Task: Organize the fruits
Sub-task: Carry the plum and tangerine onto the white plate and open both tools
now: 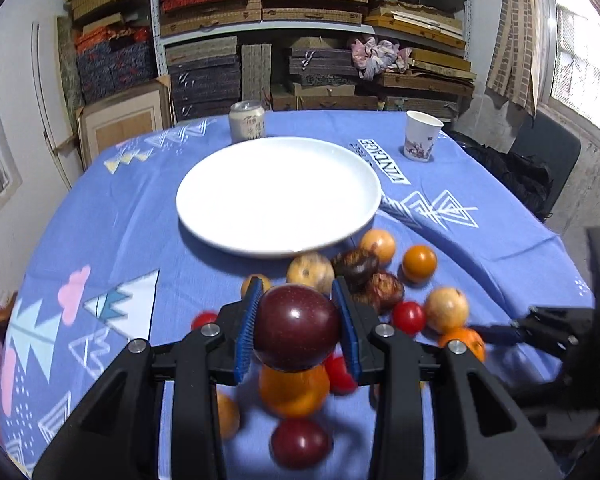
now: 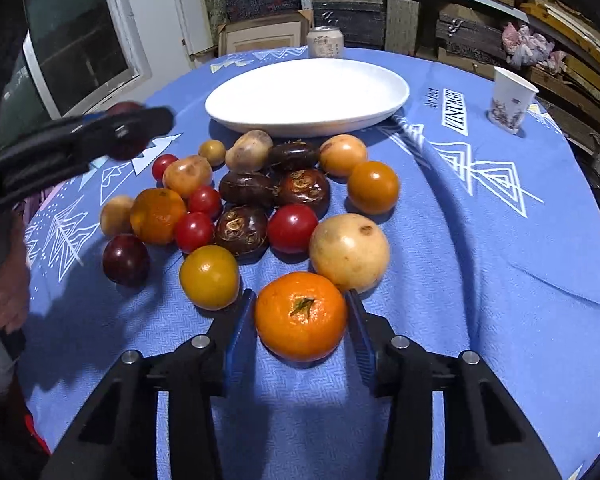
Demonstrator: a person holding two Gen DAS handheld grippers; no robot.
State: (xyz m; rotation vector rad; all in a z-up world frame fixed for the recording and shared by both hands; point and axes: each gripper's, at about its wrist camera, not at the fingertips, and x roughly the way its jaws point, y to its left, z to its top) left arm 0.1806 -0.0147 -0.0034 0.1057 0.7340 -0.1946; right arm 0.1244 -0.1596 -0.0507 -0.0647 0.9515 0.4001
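Observation:
My left gripper (image 1: 297, 285) is shut on a dark red plum (image 1: 296, 328) and holds it in the air above the fruit pile, short of the white plate (image 1: 220, 216). In the right wrist view that gripper (image 2: 134, 122) and its plum (image 2: 126, 148) hang at the left, over the cloth. My right gripper (image 2: 300, 294) points down at the table, and its blue pads touch both sides of an orange mandarin (image 2: 300, 316) that rests on the cloth. Several more fruits lie loose between the mandarin and the empty plate (image 2: 308, 96): red tomatoes, yellow and orange fruits, dark brown ones, another plum (image 2: 126, 260).
A drink can (image 1: 247, 120) stands behind the plate and a paper cup (image 1: 420, 140) at the back right on the blue patterned tablecloth (image 1: 100, 220). Shelves of stacked boxes fill the wall behind. A dark chair (image 1: 540, 160) stands right of the table. A person's hand (image 2: 10, 280) shows at the left.

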